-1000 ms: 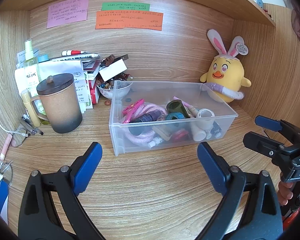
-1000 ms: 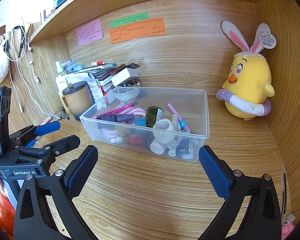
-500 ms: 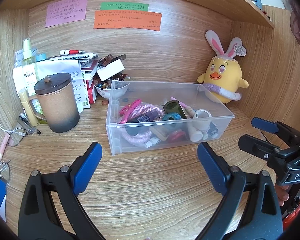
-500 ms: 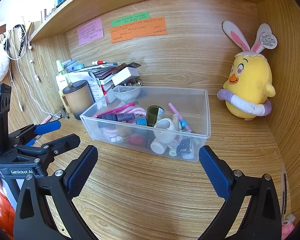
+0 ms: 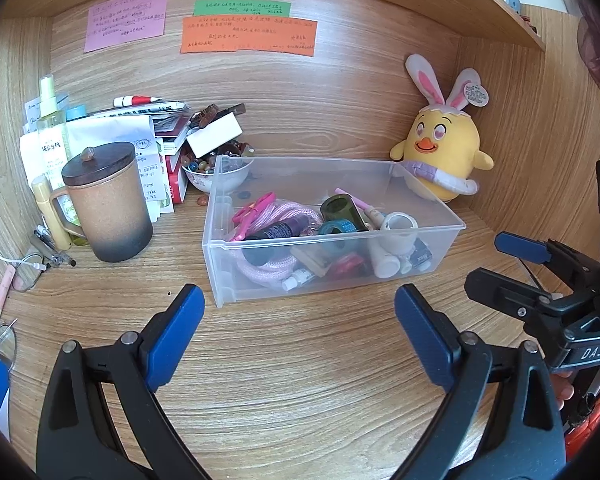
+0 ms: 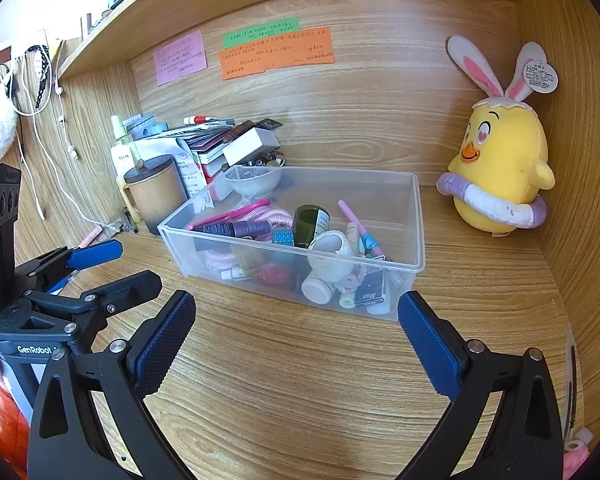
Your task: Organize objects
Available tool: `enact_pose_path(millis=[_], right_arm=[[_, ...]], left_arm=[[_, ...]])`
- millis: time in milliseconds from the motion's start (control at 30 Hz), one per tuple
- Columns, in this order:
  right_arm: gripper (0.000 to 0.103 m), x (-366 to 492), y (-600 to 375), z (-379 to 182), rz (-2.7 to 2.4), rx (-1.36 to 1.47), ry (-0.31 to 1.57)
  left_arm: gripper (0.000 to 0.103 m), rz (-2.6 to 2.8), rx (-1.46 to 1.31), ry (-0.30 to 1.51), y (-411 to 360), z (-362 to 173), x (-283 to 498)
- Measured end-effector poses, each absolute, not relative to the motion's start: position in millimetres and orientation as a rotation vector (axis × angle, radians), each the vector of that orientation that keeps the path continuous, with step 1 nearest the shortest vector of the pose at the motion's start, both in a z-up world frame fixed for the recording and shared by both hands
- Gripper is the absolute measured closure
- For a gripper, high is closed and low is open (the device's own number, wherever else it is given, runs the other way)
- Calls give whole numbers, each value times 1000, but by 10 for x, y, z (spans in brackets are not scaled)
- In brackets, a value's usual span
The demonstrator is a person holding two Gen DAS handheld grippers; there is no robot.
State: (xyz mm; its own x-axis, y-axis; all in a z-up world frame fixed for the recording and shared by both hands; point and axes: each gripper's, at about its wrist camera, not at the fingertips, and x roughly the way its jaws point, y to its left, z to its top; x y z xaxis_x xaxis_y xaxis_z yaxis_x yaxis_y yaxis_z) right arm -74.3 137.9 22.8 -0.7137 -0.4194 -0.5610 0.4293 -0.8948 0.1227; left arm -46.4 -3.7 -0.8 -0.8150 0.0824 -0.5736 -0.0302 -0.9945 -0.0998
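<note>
Left wrist view: nearest to us the left hand-held gripper [image 5: 296, 320] hangs over the bare wooden tabletop [image 5: 300, 380] with its blue pads spread wide and nothing between them. At the near right edge we see the right hand-held gripper [image 5: 500, 264], also released and empty, with a fingertip of the person's hand [image 5: 562, 388] showing under its black body. In the right wrist view we find the same pair: the right hand-held gripper [image 6: 296, 312] spread apart in the foreground and the left one [image 6: 128, 264] at the near left, both clear of everything. Just beyond both sets of pads sits the clear plastic bin [image 5: 420, 240], in the middle of the tabletop and untouched. Inside it we make out a pink rope [image 5: 284, 216], pink scissors [image 5: 256, 204], a dark purple tube [image 5: 276, 234], a green bottle [image 5: 340, 208], a roll of teal tape [image 5: 338, 232], a white cup [image 5: 398, 228] lying on its side, a pink pen [image 6: 356, 220] and a small dark box [image 6: 370, 292]. Left of the bin stands a brown lidded mug [image 5: 108, 208]. Farther back a small bowl of beads [image 5: 216, 172] touches the bin's far left corner, beside a stack of books and papers [image 5: 148, 132]. At the far right a yellow plush chick [image 5: 442, 148] with rabbit ears stands against the back wall, where coloured sticky notes [image 5: 248, 34] hang.
</note>
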Motion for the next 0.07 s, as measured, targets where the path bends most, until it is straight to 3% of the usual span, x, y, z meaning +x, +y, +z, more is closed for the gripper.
enact_pose_path(millis=[67], right_arm=[[2, -743, 1378, 227, -2549, 829, 24]], left_arm=[[6, 2938, -930, -124, -17, -1, -458]])
